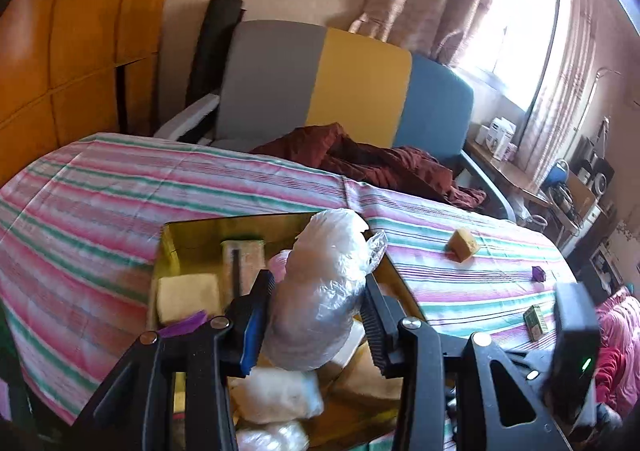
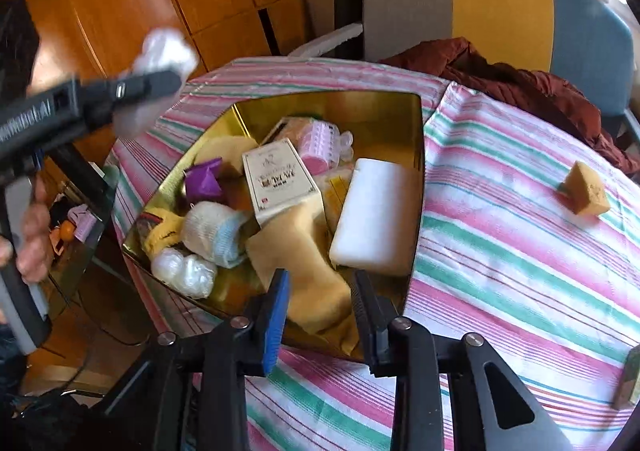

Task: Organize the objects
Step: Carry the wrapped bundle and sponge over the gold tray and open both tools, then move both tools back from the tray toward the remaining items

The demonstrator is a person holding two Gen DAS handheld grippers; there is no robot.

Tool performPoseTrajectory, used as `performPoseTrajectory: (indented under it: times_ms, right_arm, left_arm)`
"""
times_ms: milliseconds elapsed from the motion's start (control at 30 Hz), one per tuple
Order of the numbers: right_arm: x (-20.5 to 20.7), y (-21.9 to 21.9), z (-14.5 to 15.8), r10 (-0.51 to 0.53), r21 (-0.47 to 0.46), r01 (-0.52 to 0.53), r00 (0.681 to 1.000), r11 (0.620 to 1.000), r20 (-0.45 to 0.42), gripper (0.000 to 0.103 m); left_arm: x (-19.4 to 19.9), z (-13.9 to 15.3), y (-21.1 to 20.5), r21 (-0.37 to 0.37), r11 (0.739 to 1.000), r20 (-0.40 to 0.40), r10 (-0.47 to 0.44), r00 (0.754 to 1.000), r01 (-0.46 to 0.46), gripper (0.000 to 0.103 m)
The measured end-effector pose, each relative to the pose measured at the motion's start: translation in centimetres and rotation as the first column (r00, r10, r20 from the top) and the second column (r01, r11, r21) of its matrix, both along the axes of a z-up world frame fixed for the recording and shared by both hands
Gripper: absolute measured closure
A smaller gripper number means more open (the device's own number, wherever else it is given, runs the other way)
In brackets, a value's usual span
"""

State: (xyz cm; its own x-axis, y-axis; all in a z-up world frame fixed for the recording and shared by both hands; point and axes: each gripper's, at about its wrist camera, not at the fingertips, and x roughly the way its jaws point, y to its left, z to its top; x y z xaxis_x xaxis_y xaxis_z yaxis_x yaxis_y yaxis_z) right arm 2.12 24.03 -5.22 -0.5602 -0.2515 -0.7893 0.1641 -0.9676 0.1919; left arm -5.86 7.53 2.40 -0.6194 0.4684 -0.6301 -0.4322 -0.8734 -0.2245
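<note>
The left tongs clench a light, crinkly, slippery plastic-wrapped bundle at its middle above the gold box, while the right tongs hang released.

Two wrist views, close above the shared gold box.

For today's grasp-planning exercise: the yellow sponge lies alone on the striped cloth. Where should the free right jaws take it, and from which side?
Grip the yellow sponge across its two broad flat faces, coming down from above. It appears tipped up on an edge with open striped cloth all around, so nothing blocks a top approach. The right gripper is open and empty.
</note>
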Motion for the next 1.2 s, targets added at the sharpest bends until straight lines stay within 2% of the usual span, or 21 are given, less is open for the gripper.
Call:
performPoseTrajectory:
  times_ms: [133,200,267,400,533,600,900,1033,1200]
  right_arm:
    - [-0.1,-0.1,-0.2,0.006,-0.011,-0.006,1.0,1.0,0.003,0.069]
    - [0.0,0.3,-0.1,-0.006,-0.016,0.006,1.0,1.0,0.004,0.059]
    - [0.2,0.7,0.0,-0.018,-0.025,0.018,1.0,1.0,0.003,0.043]
    - [0.7,0.9,0.6,-0.034,-0.033,0.033,0.999,0.999,-0.01,0.038]
    - [1.1,1.3,1.0,-0.051,-0.044,0.05,0.998,0.998,-0.026,0.028]
    - [1.2,1.4,1.2,-0.054,-0.046,0.052,0.998,0.998,-0.031,0.027]
    - [1.3,1.5,1.7,-0.086,-0.054,0.084,0.996,0.995,-0.039,0.013]
    - [1.5,1.4,2.2,-0.1,-0.035,0.098,0.994,0.995,-0.055,0.005]
    - [1.8,1.4,2.6,-0.115,-0.02,0.114,0.991,0.993,-0.067,0.002]
  left_arm:
    - [-1.3,0.0,2.5,-0.014,0.999,0.015,-0.037,0.999,0.037,0.054]
    - [-2.0,-0.1,3.6,-0.016,0.999,0.02,-0.046,0.999,0.046,0.051]
    - [-2.9,-0.3,4.7,-0.028,0.998,0.016,-0.056,0.998,0.057,0.05]
    - [-4.6,-0.5,6.0,-0.025,0.998,0.038,-0.056,0.998,0.057,0.047]
    - [-4.4,-0.2,5.0,0.002,1.0,0.036,-0.024,0.999,0.024,0.046]
    - [-4.2,-0.5,4.0,0.0,1.0,0.051,-0.003,0.999,0.003,0.046]
    - [-0.6,-1.7,0.6,-0.095,0.993,0.03,0.075,0.997,-0.072,0.046]
    - [0.6,-1.5,0.2,-0.118,0.989,0.016,0.094,0.995,-0.091,0.046]
    - [2.0,-1.0,0.6,-0.153,0.984,-0.03,0.086,0.996,-0.089,0.046]
